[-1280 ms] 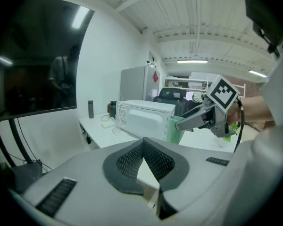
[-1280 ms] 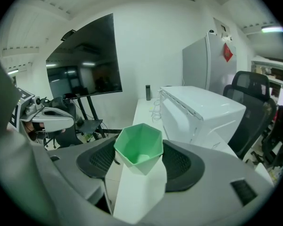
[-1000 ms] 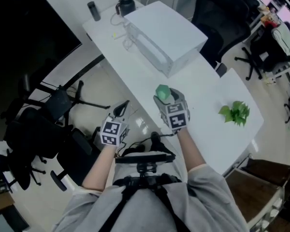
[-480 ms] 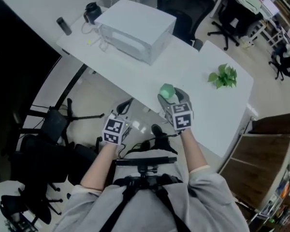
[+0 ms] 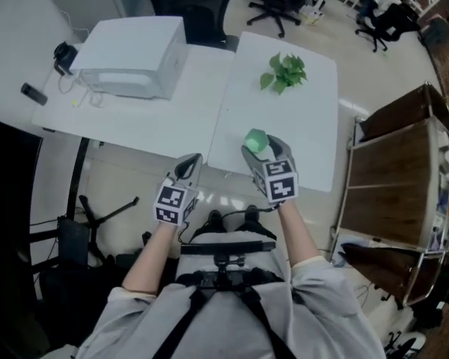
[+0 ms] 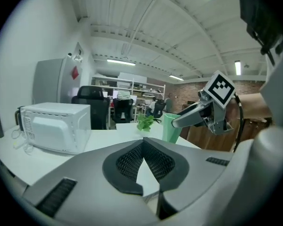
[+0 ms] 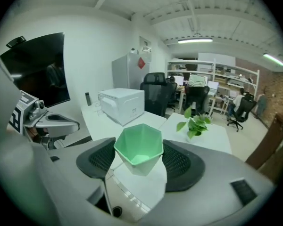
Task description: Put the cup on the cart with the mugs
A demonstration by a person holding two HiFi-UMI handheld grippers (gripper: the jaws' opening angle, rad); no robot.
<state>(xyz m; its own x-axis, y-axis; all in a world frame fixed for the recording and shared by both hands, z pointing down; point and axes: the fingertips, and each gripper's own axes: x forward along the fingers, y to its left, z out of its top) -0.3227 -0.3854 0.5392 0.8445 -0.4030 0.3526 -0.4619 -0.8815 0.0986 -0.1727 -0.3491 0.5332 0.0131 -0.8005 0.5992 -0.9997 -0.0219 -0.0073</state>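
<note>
Between the fingers of the right gripper (image 7: 140,163), over the near edge of the white bench (image 5: 307,155), the green cup (image 7: 138,147) sits upright, clamped on both sides. Just to its left, the left gripper (image 6: 144,149) is empty, its fingers closed together. Farther back on the bench stand a potted plant (image 5: 284,72) and a white microwave (image 5: 131,54).

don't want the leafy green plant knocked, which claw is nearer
Right. The right claw, shut on the green faceted cup, is over the white table on the near side of the leafy green plant; the left claw sits at the table's near edge, farther away.
</note>
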